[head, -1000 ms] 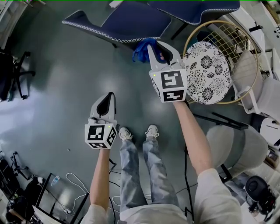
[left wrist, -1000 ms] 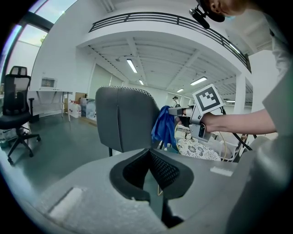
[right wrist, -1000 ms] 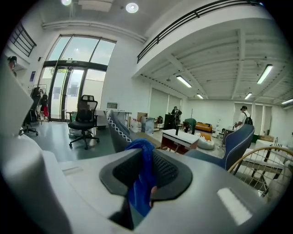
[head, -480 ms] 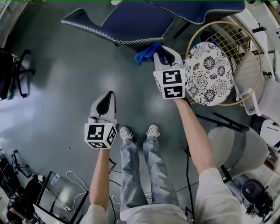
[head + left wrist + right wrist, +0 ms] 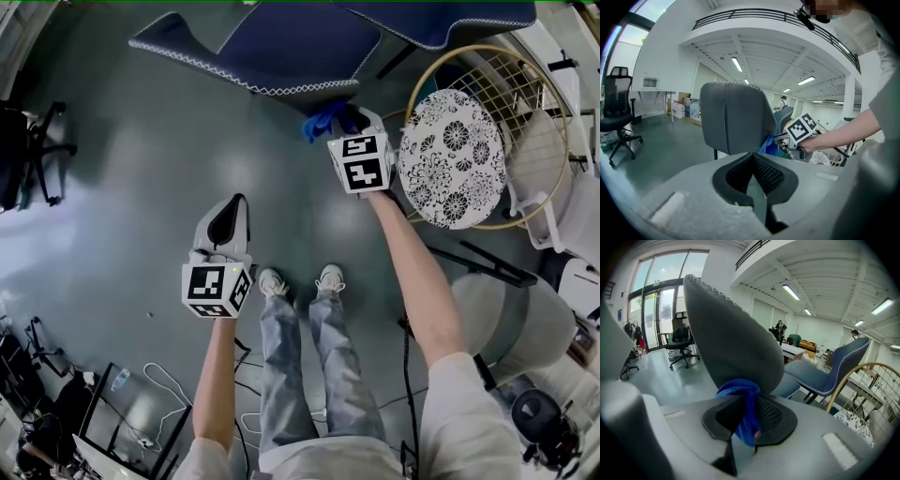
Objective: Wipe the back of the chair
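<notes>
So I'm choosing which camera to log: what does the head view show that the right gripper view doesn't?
Head view only: the left gripper, the person's shoes and the patterned round cushion. Right gripper view only: the right gripper with its fingers pinching the cloth, the tall windows and the ceiling lights. Both: the blue cloth at the chair.

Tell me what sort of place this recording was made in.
Probably a large open-plan office or similar workspace. A black swivel office chair stands on castors, long strip lights run along a high ceiling, and the glossy grey floor is wide and open.
</notes>
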Demonstrator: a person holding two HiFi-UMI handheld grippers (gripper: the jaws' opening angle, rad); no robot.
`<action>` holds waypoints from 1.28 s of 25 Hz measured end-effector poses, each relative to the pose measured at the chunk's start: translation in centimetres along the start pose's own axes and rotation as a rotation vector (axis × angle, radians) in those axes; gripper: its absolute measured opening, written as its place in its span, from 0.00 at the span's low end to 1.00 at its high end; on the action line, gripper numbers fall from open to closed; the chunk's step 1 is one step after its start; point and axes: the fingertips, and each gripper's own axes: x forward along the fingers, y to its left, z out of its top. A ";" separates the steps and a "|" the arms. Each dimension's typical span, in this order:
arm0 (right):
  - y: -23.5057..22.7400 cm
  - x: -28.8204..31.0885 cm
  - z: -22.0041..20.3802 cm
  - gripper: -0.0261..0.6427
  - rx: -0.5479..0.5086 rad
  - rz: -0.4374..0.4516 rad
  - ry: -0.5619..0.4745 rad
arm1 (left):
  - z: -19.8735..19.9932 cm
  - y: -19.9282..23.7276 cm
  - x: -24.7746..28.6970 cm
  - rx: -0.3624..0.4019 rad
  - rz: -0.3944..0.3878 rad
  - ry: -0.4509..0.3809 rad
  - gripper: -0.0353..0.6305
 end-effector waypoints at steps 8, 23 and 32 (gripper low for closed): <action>0.7 2.8 -4.2 0.13 -0.022 0.037 0.145 | 0.0 0.3 0.4 -0.002 0.000 0.001 0.05; 0.1 -4.3 -1.9 0.13 0.048 -0.015 -0.056 | -0.1 -0.3 -1.2 0.005 -0.008 -0.002 0.05; -0.6 -10.0 5.4 0.13 -0.052 -0.059 -0.250 | -0.1 -1.6 -1.7 0.010 -0.019 -0.010 0.05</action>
